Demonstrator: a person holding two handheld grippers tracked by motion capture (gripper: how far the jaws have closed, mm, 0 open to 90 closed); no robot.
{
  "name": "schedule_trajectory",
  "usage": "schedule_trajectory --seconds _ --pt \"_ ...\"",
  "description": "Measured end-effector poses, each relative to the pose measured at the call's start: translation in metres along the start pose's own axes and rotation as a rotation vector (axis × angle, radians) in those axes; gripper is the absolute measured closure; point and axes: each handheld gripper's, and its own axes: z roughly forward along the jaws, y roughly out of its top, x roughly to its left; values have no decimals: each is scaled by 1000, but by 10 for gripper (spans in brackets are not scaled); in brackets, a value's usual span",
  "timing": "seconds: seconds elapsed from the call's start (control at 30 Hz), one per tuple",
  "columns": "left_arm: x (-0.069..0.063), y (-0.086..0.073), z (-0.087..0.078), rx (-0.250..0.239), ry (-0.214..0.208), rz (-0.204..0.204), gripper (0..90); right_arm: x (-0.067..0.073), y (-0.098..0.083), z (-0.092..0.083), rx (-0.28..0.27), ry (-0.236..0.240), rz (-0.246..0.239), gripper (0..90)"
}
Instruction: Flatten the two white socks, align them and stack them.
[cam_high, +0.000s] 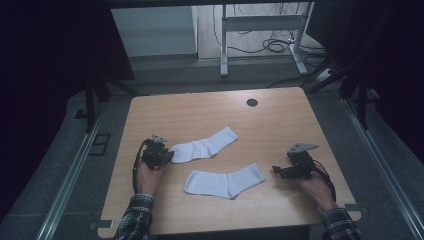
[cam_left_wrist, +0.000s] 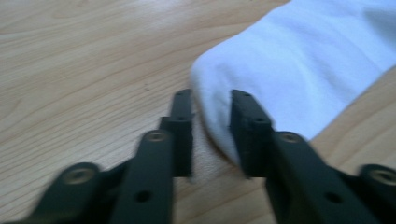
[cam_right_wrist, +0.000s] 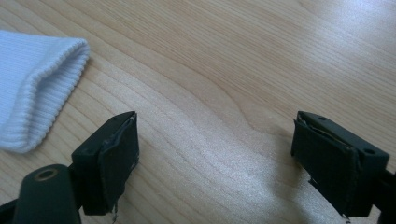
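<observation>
While 2 white socks (cam_high: 202, 148) lie apart, one toe is straddled, ungripped, by the left gripper (cam_left_wrist: 211, 108); the right gripper (cam_right_wrist: 215, 140) is held wide open.

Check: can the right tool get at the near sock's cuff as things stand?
Probably yes. The right tool is open and points at the near sock; its ribbed cuff lies flat ahead of the jaws, apart from them, across bare table.

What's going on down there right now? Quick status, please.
Left gripper narrowed around toe edge of far white cotton sock. Right gripper open, empty. Near white sock untouched. Nothing in the way.
</observation>
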Motion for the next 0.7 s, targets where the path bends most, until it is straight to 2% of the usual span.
schedule_trajectory --seconds 0.1,0.27,0.37,0.47,0.53,0.6,0.7 --pt "1 -4 -2 -45 18 1 529 0 0 0 2 1 -1 130" --pt "6 -9 -2 -86 11 -15 475 2 1 2 6 13 -7 87" --pt "8 -12 -1 -94 -2 -21 458 2 1 2 11 14 -16 81" --pt "8 -13 1 -82 -9 -28 441 2 2 2 14 9 -6 91" --pt "7 -15 4 -65 -3 -18 416 2 3 2 19 1 2 113" --pt "6 -17 7 -60 2 -1 403 2 4 1 22 -5 8 176" --pt "10 -18 9 -68 -17 -26 373 4 8 0 32 -6 11 244"
